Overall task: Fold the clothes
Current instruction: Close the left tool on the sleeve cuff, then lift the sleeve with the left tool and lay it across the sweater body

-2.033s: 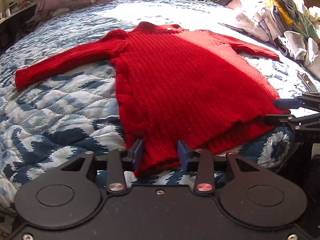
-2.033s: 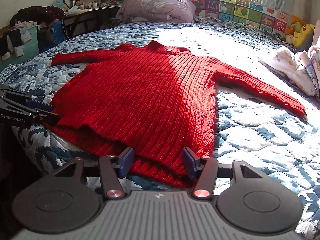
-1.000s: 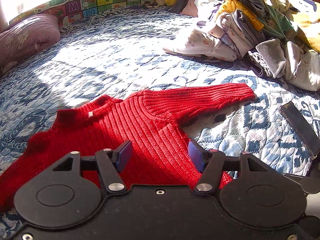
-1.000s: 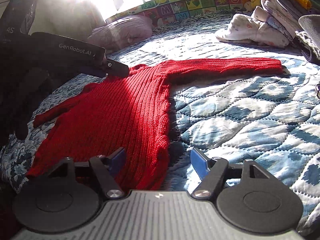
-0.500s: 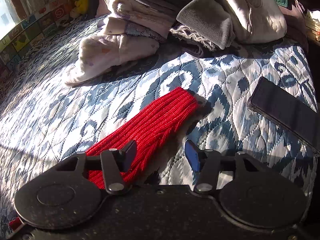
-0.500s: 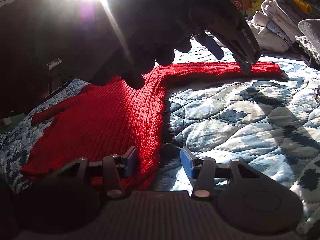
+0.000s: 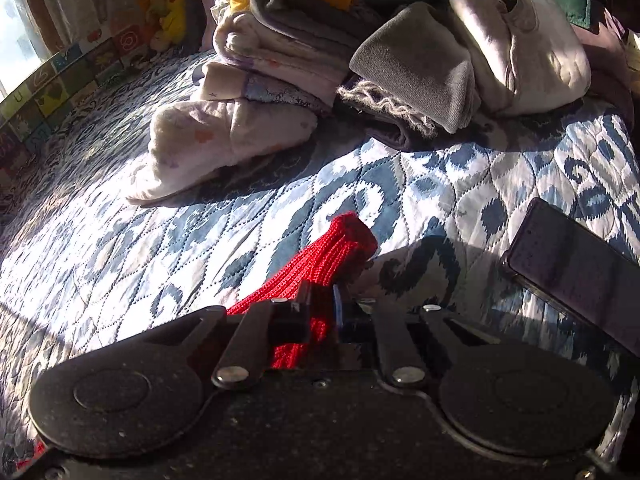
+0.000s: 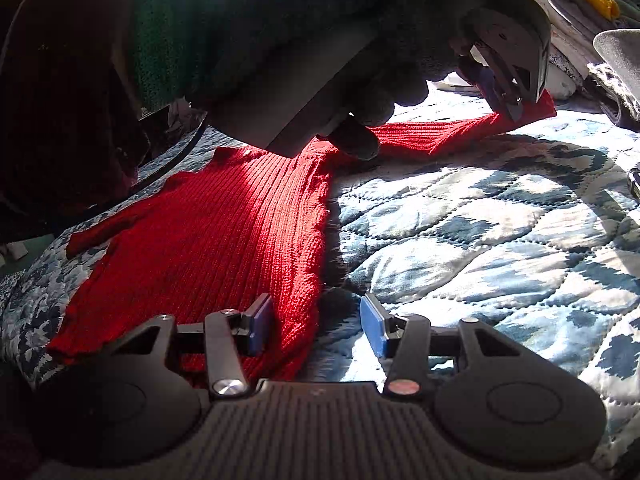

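A red ribbed sweater lies flat on the blue-and-white quilt. Its right sleeve stretches toward the far right. In the left wrist view my left gripper is shut on the red sleeve's cuff end, which sticks up between the pads. The right wrist view shows that same left gripper, held by a gloved hand, pinching the cuff. My right gripper stands open over the sweater's lower right hem corner, one pad on the knit, the other over the quilt.
A heap of folded clothes sits beyond the cuff, with a pale garment lying in front of it. A dark phone rests on the quilt to the right. A patterned bumper lines the bed's far left edge.
My left gripper has closed on the sleeve's cuff, which was lying loose between open fingers before. The right gripper has crept slightly closer to the hem corner and stays open.
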`<state>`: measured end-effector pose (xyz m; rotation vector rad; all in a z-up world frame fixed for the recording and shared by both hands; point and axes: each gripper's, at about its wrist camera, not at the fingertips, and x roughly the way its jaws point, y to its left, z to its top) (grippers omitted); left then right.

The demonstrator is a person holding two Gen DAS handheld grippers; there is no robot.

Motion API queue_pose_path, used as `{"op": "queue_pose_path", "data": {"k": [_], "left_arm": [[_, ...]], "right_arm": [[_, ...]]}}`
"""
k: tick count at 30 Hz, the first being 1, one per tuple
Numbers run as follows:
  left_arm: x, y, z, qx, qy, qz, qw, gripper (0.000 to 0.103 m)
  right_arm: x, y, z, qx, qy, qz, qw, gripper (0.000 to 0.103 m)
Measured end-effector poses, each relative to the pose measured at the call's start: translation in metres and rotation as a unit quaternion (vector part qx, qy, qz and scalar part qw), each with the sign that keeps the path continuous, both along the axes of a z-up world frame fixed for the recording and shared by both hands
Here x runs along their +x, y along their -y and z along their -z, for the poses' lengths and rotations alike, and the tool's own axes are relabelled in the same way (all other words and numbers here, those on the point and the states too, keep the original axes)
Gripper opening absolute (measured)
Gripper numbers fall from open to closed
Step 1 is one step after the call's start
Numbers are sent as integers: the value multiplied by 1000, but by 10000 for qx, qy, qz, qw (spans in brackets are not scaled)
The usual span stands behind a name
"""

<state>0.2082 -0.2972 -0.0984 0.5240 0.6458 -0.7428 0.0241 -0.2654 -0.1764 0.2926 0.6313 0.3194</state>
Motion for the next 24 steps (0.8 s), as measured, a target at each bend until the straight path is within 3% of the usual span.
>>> {"op": "queue_pose_path", "data": {"k": [4,9,17,22,24], "left_arm": [[-7,-75,-43,-1112,-46,-852,9901,8],[-13,-176,-77,-2183,-39,-1959,9560,8],[-28,-293,-72,-3089,-120,-3127,8982,7],[-47,-334,-55,-3353,-198,-3554,8723,7],[-56,-345,-49,-3374,-205,-3676,8664,7]], "right_arm": [[0,-2,-1,-38,-18,42,10000,49],[-3,-6,-4,-250,13,49,9997,49],[-12,-32,-16,-1011,284,-163,9943,27],[-13,-39,-19,-1264,350,-250,9910,17],[-16,-43,-23,-1381,452,-317,9889,15]]}}
